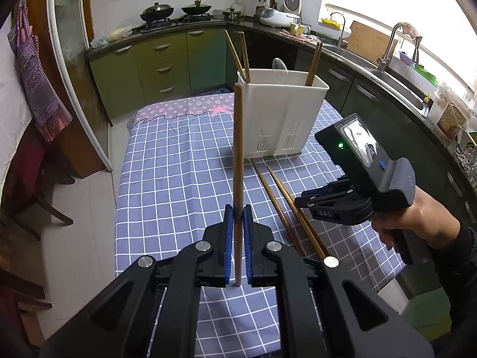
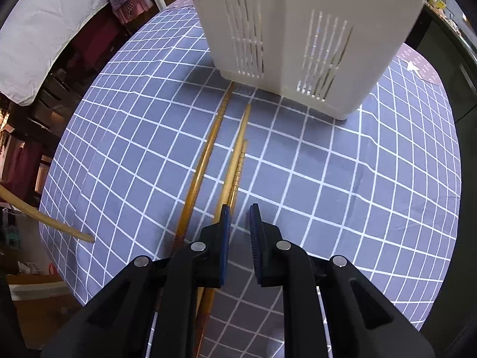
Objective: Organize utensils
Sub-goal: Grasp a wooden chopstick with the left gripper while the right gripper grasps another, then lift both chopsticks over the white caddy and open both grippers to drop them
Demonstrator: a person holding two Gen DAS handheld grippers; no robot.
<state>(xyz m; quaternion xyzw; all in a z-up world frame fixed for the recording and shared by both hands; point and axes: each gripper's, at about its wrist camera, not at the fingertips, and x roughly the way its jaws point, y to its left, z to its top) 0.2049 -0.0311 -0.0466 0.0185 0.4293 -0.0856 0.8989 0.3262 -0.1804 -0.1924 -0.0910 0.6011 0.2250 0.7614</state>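
Chopstick (image 1: 238, 161) in the centre of the left wrist view stands nearly upright, pinched between the blue pads (image 1: 229, 238) of the left gripper (image 1: 238, 217); its top reaches up in front of the near left corner of the white utensil holder (image 1: 286, 119). That holder sits on the blue checked tablecloth (image 1: 173, 173) just above centre frame, with two chopsticks leaning at its left end, another sticking up at its right end and a spoon bowl showing above the back rim. Two loose chopsticks (image 1: 286, 208) lie on the cloth right of centre, running from the holder's base toward the lower right.

At the right edge of the same view, a hand (image 1: 417, 223) holds the right gripper (image 1: 301, 201) low over those loose chopsticks.

In the right wrist view, the right gripper (image 2: 240, 213) sits at lower centre with its fingers apart and nothing between them. The left pad (image 2: 225, 232) is just over the nearest of three chopsticks (image 2: 235, 161) lying side by side on the cloth, their tips pointing up frame to the holder (image 2: 298, 29) at the top. The end of the held chopstick (image 2: 53, 223) curves in from the left edge.
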